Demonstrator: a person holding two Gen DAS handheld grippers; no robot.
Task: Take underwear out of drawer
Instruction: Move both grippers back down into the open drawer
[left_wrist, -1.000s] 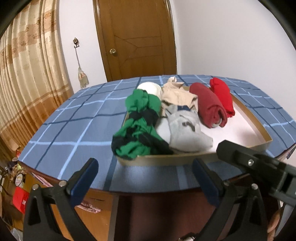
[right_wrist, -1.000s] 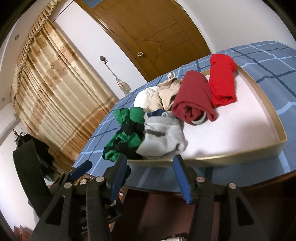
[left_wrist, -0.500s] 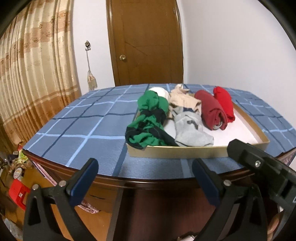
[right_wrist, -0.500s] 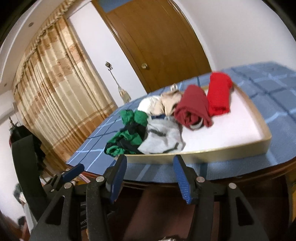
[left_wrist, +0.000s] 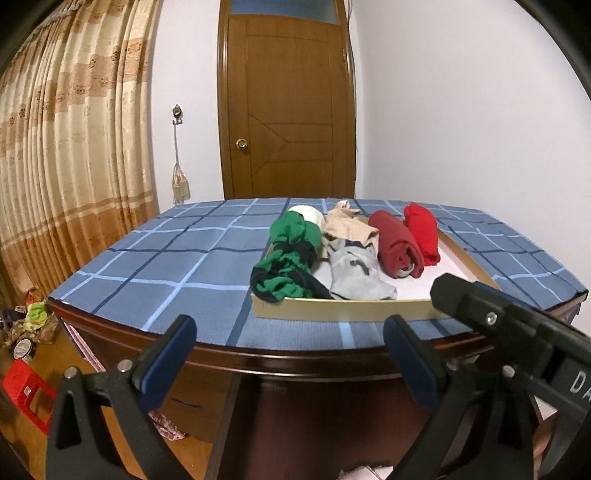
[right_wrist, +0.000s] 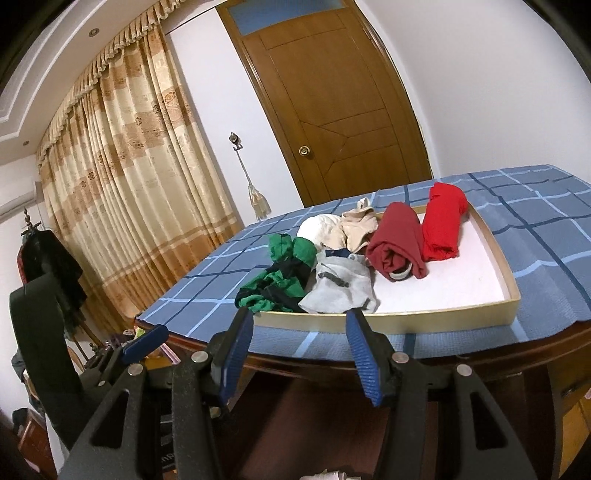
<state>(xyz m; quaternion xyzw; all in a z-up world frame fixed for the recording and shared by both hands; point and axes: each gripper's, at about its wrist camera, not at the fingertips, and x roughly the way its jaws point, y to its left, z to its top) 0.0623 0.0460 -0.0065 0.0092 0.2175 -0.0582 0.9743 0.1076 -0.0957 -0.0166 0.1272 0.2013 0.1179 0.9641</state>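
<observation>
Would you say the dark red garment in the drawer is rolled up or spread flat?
Rolled up: the dark red garment shows a coiled end in the drawer.

The right gripper's arm (left_wrist: 517, 332) covers the drawer's near right corner (left_wrist: 424, 306), the white garment (left_wrist: 308, 214) sits mostly behind the green one (left_wrist: 291, 254) (floor clutter (left_wrist: 29, 325) unreadable).

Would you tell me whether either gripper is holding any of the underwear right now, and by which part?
Neither: the left gripper and right gripper both stand open and empty, short of the drawer.
</observation>
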